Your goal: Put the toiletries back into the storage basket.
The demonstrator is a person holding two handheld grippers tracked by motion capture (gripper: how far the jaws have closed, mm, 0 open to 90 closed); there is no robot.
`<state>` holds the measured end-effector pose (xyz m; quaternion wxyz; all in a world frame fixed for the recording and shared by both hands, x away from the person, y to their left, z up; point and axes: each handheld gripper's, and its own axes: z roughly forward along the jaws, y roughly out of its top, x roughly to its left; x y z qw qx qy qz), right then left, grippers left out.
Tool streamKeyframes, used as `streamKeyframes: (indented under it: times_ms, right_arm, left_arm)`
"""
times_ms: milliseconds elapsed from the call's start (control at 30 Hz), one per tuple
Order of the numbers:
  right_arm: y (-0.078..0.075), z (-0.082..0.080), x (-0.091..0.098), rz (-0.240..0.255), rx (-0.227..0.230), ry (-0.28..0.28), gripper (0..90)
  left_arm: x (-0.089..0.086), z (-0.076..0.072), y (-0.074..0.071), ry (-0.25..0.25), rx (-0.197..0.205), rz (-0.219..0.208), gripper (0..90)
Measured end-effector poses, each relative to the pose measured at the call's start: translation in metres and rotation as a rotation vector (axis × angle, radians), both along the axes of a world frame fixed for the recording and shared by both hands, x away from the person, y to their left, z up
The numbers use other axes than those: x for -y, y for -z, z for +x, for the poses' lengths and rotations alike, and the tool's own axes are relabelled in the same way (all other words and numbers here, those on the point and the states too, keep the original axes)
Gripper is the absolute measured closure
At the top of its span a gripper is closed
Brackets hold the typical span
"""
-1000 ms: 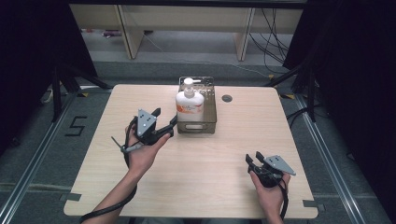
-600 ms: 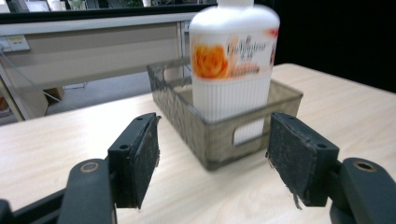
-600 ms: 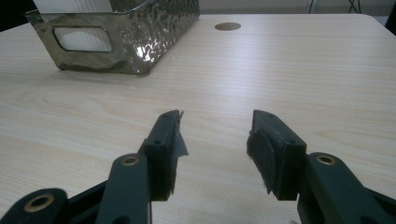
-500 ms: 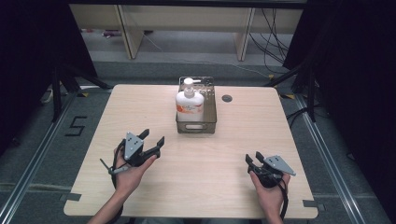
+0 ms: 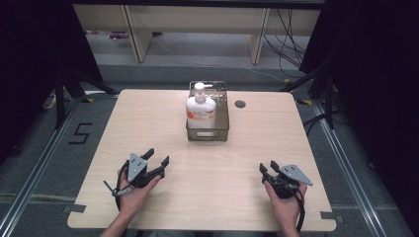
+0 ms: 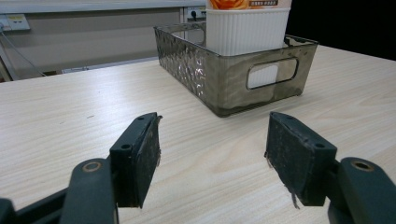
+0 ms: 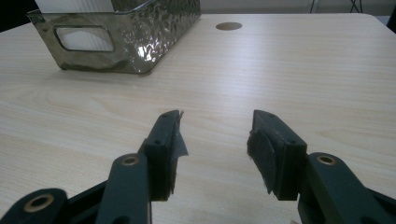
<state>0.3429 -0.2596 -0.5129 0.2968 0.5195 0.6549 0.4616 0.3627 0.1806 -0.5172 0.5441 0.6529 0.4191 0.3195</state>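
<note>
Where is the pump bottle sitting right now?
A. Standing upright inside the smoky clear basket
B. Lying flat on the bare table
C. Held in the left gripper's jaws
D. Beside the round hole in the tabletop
A: the pump bottle stands upright inside the basket at the far middle of the table, while the left gripper and right gripper sit open and empty near the front edge.

One table (image 5: 247,148) carries one smoky plastic basket (image 5: 208,132), one pump bottle (image 5: 200,109) and two grippers.
</note>
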Motion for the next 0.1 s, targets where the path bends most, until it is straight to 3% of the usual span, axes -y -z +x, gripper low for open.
streamKeyframes:
  times_ms: [100]
  right_arm:
    - [-0.0002,0.0,0.0,-0.001,-0.005,0.0,53.1]
  left_arm:
    - [0.0001,-0.0006,0.0029,0.002,0.01,0.0,34.9]
